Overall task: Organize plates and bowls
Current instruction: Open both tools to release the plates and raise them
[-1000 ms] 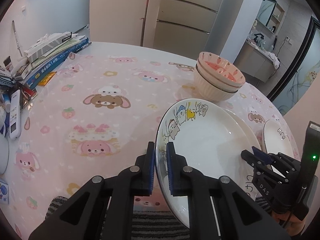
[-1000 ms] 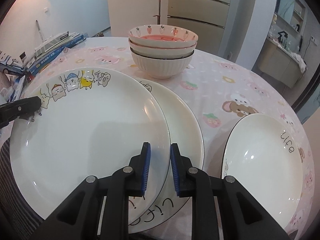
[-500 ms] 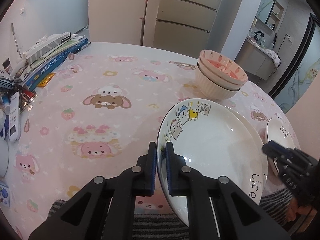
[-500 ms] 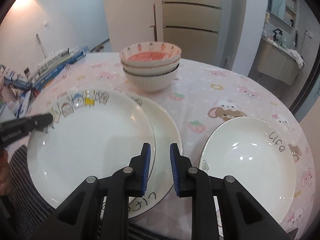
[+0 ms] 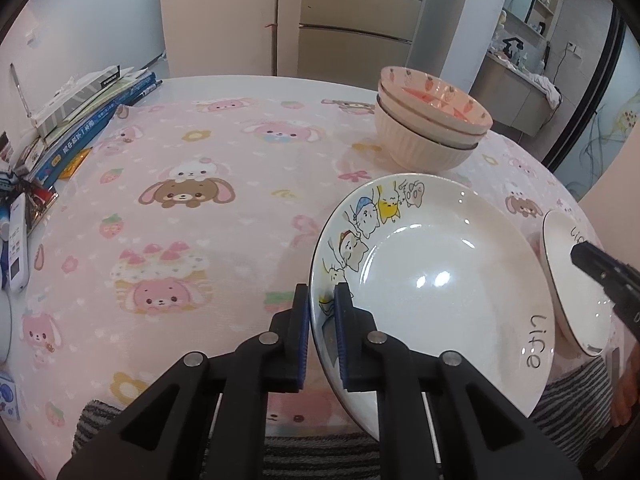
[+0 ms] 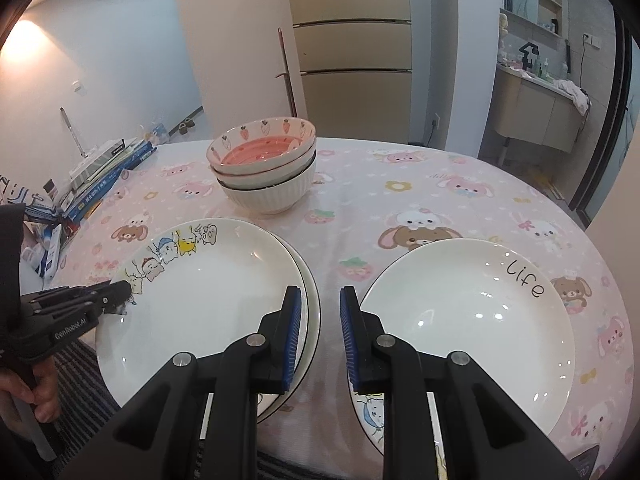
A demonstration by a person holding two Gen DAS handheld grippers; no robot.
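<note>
Left tongs [image 5: 321, 334] opening astride cartoon plate [image 5: 436, 280]; right view shows lone plate [image 6: 468, 316].

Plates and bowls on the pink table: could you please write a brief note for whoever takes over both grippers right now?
Left gripper: jaws just opening, with the rim of the cartoon plate between them.
Right gripper: open, empty, above the gap between the plates.
Cartoon plate sits on a second plate; three bowls are stacked behind.
Done: bowls stacked, two plates stacked.
Left: the lone "life" plate probably goes onto that stack.
</note>
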